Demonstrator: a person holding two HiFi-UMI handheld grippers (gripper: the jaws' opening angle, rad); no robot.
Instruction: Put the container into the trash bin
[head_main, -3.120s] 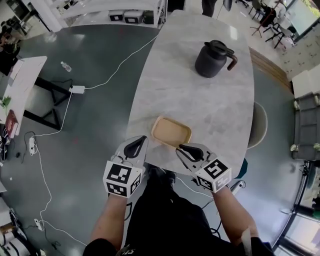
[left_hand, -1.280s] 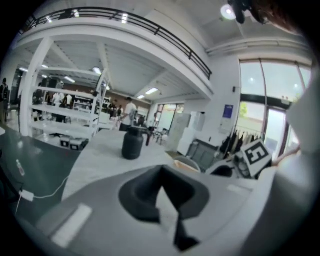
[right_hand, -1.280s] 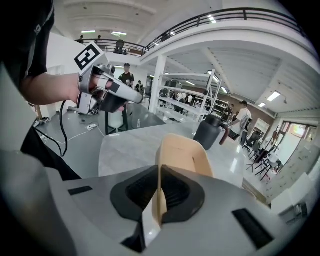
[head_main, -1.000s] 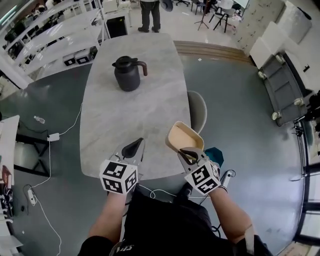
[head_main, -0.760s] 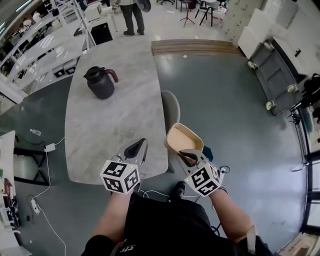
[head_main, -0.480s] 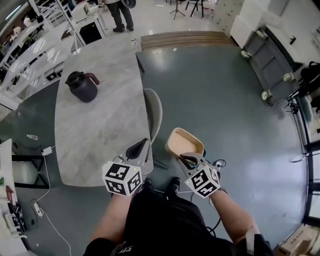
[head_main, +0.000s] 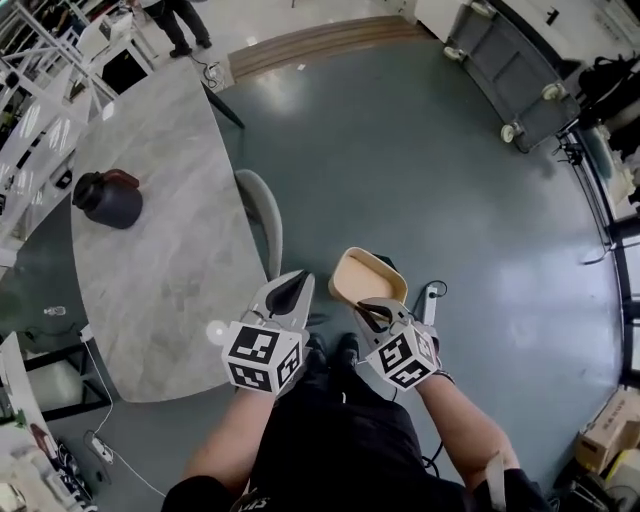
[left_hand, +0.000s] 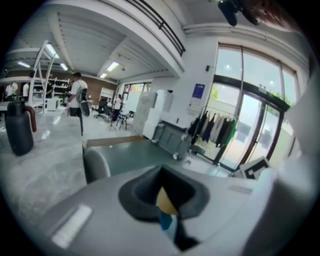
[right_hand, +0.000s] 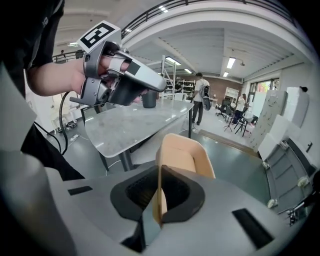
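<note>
The right gripper (head_main: 370, 308) has its jaws clamped on the near wall of the tan container (head_main: 367, 277), the thin rim standing edge-on between the pads in the right gripper view. The left gripper (head_main: 296, 284) has its jaws together with nothing in them, and hangs just beside it, to the left in the head view. The container juts forward from the right jaws at lower centre of the head view. It is held over the floor (head_main: 430, 160) and clear of the table (head_main: 150, 280), with its hollow turned up toward the camera and looking bare. Its long axis seems to run across the jaws rather than along them, though the tilt makes that uncertain. The drop turns on where the trash bin lies from these jaws, and no view shows a bin I can make out. I judge the carry is under way and the bin has yet to be found, with the right hand alone placed to deliver. Further off, at left, a dark jug (head_main: 108, 200) stands on the table and a grey chair (head_main: 262, 215) sits at its edge. A wheeled cart (head_main: 510, 70) stands at upper right.
</note>
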